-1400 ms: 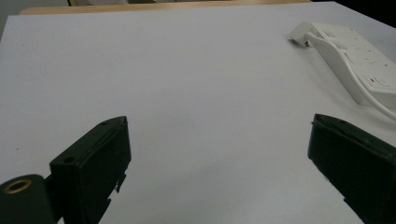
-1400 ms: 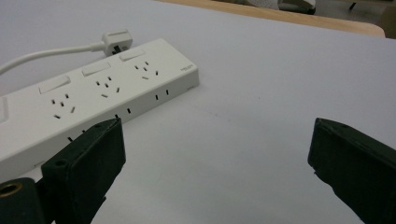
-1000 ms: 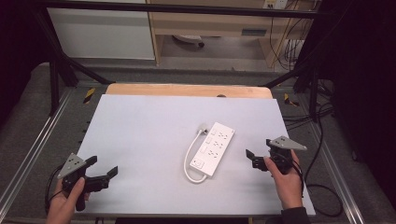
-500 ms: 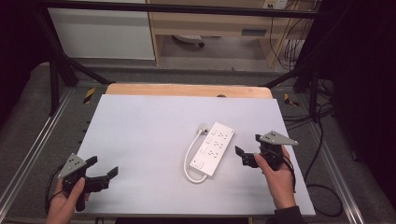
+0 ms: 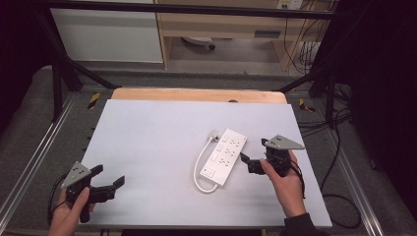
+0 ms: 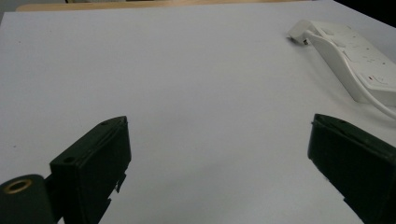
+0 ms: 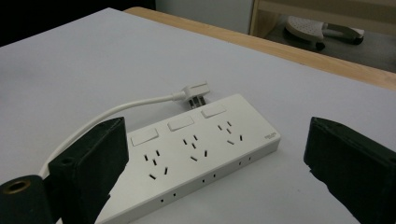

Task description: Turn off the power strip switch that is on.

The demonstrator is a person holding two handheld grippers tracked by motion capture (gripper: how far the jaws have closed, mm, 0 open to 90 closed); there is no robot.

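Two grippers on a pale grey table (image 5: 162, 128), one white power strip (image 5: 227, 156) between centre and right. High view: power strip lies flat and diagonal, its white cord (image 5: 199, 167) looping off the near-left end and back up to the plug (image 5: 213, 137) at the far-left corner. Right gripper (image 5: 252, 158) sits just beside the strip's right long edge, jaws spread, nothing between them, held by the right hand (image 5: 282, 179); whether a jaw tip touches the strip, cannot tell here. Left gripper (image 5: 110, 179) is well apart at the near-left corner of the table, held by the left hand (image 5: 69, 214), jaws apart and empty. This view also gives the wooden strip (image 5: 196, 95) along the table's far edge and black cables (image 5: 339, 196) on the floor at right. Left gripper view: jaws wide open over bare table, nothing gripped; the power strip shows far off at upper right, end-on, with cord trailing toward the right jaw. Right gripper view: jaws wide open, empty, power strip close ahead between them and near the left jaw; adds detail the high view lacks: three rocker switches (image 7: 180, 123), three socket groups, plug prongs, holes along the side wall.
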